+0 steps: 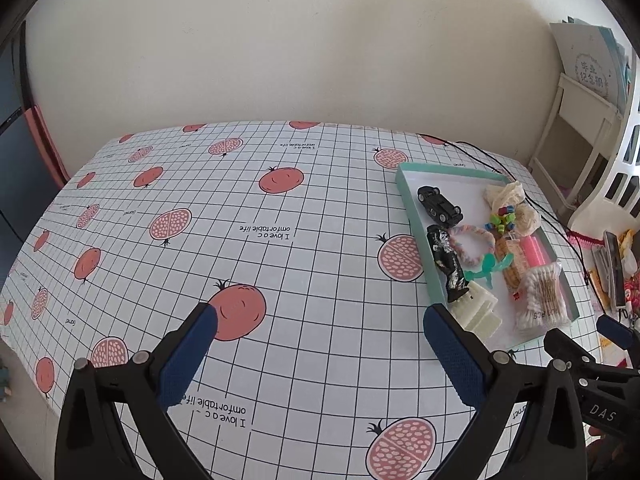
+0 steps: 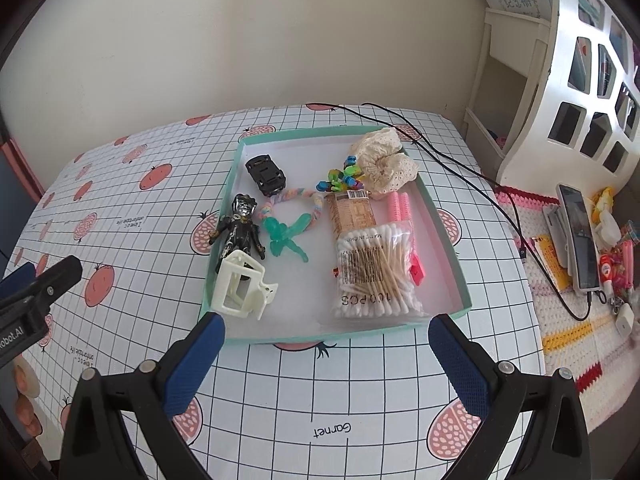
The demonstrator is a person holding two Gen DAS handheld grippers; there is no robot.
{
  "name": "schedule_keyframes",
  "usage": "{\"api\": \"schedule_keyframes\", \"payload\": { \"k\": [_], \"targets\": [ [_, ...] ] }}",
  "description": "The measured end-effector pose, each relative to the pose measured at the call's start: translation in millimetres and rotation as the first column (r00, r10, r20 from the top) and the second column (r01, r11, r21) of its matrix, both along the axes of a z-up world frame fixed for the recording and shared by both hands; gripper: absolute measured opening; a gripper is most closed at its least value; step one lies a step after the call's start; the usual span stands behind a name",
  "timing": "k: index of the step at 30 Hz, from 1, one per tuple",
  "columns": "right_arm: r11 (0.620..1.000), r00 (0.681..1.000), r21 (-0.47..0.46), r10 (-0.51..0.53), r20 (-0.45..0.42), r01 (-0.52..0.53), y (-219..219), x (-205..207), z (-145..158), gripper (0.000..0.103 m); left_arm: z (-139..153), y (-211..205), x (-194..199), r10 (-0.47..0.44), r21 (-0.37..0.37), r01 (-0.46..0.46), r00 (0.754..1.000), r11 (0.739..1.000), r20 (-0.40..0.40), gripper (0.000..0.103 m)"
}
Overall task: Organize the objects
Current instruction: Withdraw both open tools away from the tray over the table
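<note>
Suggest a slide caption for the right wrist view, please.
Open right tool hovers before a teal tray of small toys and cotton swabs.

My left wrist view looks forward across the grid-printed pomegranate tablecloth (image 1: 280,240), the shallow mint-green cardboard tray (image 1: 404,188) off right. My right wrist view faces that tray (image 2: 224,216) closer; both share it.
</note>
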State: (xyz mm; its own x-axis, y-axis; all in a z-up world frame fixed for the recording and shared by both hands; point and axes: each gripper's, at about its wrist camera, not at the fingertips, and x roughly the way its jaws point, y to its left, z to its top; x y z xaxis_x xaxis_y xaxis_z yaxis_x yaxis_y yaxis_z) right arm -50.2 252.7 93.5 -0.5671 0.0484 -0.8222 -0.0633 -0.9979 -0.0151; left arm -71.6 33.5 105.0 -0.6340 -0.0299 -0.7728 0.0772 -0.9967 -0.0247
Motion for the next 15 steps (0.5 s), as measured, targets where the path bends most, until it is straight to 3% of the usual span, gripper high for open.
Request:
{"api": "schedule_keyframes", "payload": {
  "k": [10, 15],
  "targets": [
    [1.0, 1.0, 0.001, 0.006, 0.019, -0.006, -11, 19, -18, 0.103, -28, -13, 19, 0.025, 0.051, -0.028, 0.998, 0.998, 0.058, 0.103],
    [1.0, 1.0, -0.009, -0.001, 0.023, 0.001, -14, 29, -27, 0.103, -44, -16, 29, 0.037, 0.038, -0.04, 0.996, 0.998, 0.085, 0.103]
  ]
}}
